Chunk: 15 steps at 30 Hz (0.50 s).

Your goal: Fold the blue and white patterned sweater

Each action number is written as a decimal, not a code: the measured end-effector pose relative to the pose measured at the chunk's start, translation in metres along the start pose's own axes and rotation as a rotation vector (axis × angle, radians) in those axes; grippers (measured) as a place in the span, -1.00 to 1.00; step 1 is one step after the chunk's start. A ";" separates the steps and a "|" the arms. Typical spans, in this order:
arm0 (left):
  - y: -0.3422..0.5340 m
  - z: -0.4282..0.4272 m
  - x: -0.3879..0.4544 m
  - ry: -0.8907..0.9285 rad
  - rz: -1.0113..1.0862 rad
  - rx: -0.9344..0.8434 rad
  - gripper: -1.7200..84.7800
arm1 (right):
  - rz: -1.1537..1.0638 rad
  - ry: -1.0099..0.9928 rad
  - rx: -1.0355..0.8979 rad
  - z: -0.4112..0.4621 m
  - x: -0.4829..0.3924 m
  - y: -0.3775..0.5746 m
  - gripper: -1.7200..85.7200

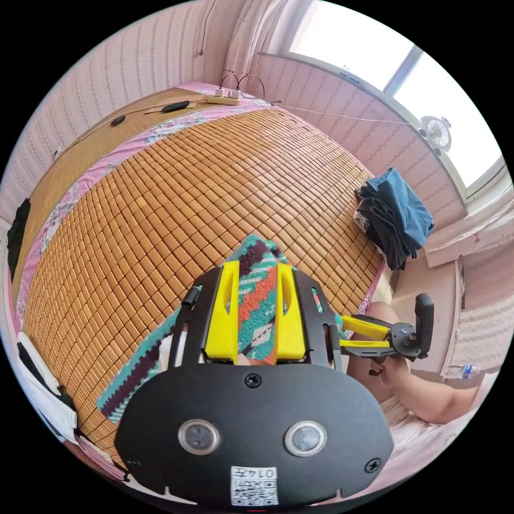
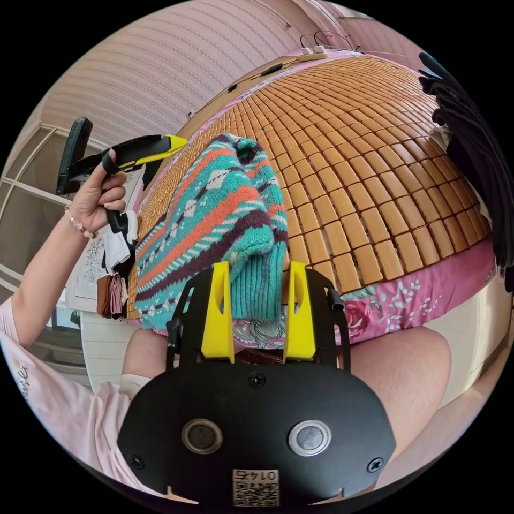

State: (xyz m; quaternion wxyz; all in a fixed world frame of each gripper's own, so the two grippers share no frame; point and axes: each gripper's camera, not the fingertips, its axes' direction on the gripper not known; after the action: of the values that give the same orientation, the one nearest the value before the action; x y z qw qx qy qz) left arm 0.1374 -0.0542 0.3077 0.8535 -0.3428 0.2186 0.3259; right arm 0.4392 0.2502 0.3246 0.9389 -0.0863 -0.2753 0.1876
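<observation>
The sweater point(image 2: 214, 214) is a knitted one with teal, orange, dark purple and white bands, and it lies bunched near the front edge of the bed, on the mat of small bamboo tiles point(image 1: 214, 176). In the right gripper view its ribbed hem hangs over the edge of the bed, down toward the flowered pink sheet point(image 2: 407, 305). It is not spread flat: the body is heaped and one part rises like a hump.

The right tongs point(image 2: 259, 305) stand around this ribbed hem, one yellow jaw on each side of it, with a small gap to the right jaw; they look moderately wide and not yet pressing. In the left gripper view the left tongs point(image 1: 257, 313) are above a long strip of the sweater point(image 1: 259, 300), which shows between the two jaws. If they hold it or only hover over it, I cannot tell. In the right gripper view the left tongs point(image 2: 174, 142) are lifted in the person's hand point(image 2: 96, 201), beside the sweater and apart from it.

I judge that the work is at its beginning: taking the garment to spread it, before any fold. The next move calls for a firm grip on the hem with the right tongs and on another edge with the left, then a pull apart to make the cloth flat on the mat. A pile of dark folded clothes point(image 1: 396, 219) lies at the far side, well apart.
</observation>
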 end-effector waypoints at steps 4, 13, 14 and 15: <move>-0.043 0.038 0.013 -0.096 0.017 -0.118 -0.71 | 0.005 -0.143 0.061 -0.036 0.009 0.005 -0.65; -0.060 0.066 0.024 -0.243 0.120 -0.249 -0.77 | 0.056 -0.200 0.027 -0.046 0.025 0.008 -0.79; -0.061 0.060 0.023 -0.233 0.121 -0.239 -0.78 | 0.055 -0.243 0.040 -0.052 0.027 0.011 -0.82; -0.061 0.056 0.022 -0.228 0.114 -0.233 -0.79 | 0.056 -0.265 0.049 -0.055 0.028 0.013 -0.83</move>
State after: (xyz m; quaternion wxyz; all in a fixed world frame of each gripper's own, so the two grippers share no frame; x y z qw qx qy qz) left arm 0.2040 -0.0380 0.3593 0.8072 -0.3873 0.1000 0.4340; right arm 0.4872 0.2704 0.2887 0.8905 -0.0455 -0.3896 0.2304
